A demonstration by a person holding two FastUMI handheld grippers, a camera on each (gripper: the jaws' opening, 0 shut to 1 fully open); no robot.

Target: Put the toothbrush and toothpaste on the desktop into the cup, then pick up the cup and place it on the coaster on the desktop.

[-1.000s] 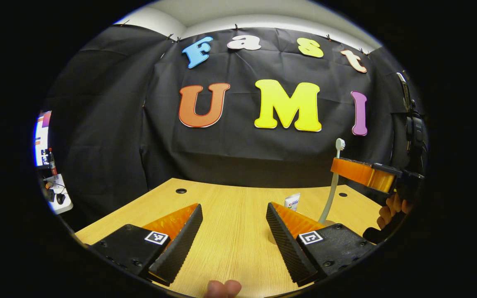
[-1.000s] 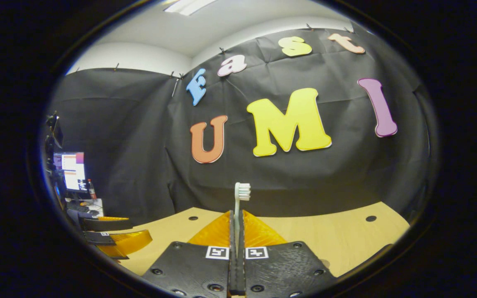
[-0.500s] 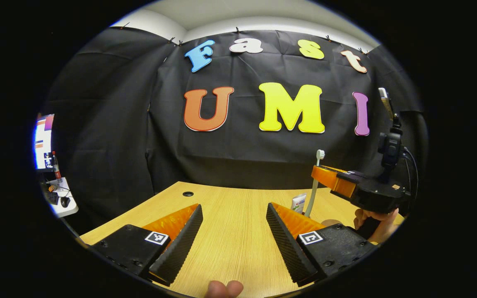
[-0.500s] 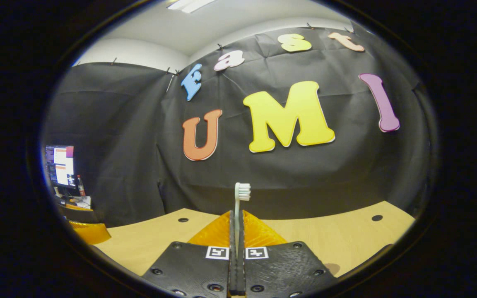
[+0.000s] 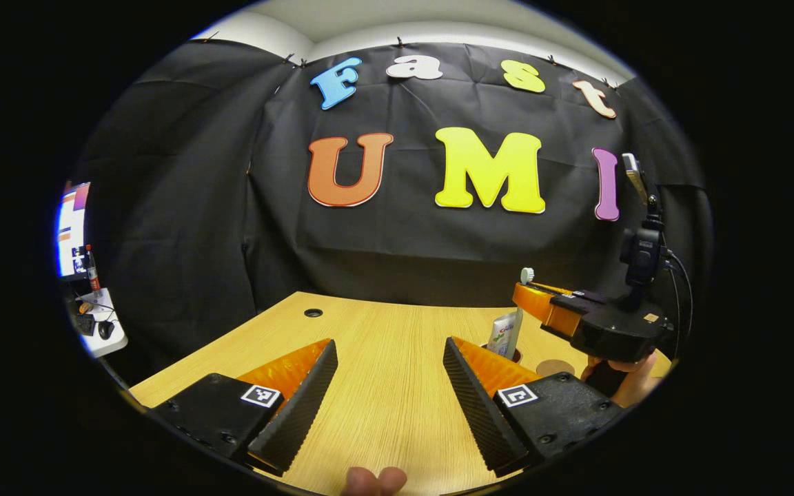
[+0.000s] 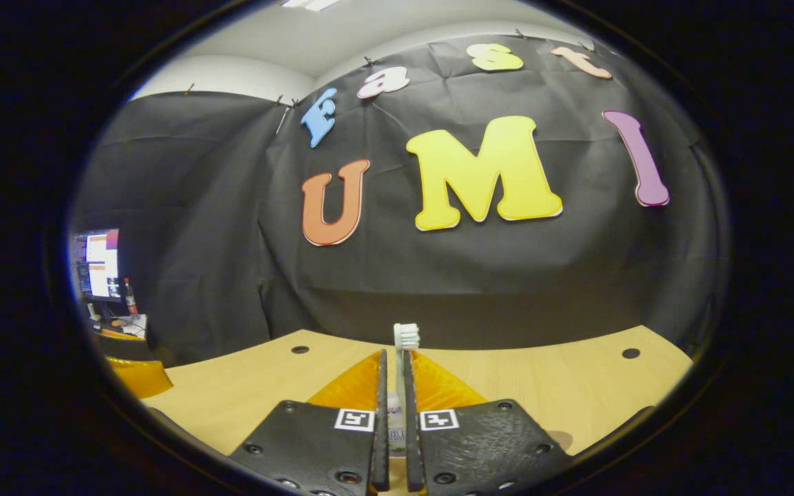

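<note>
One toothbrush upright between right tongs – barely parted; one toothpaste in cup; left tongs spread wide above tabletop.

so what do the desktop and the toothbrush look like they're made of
The desktop looks like light wood or wood-look laminate: fine straight grain lines, smooth matte top, round cable holes. The toothbrush looks like pale plastic with white bristles, probably nylon; its handle runs down between the right gripper fingers.
</note>
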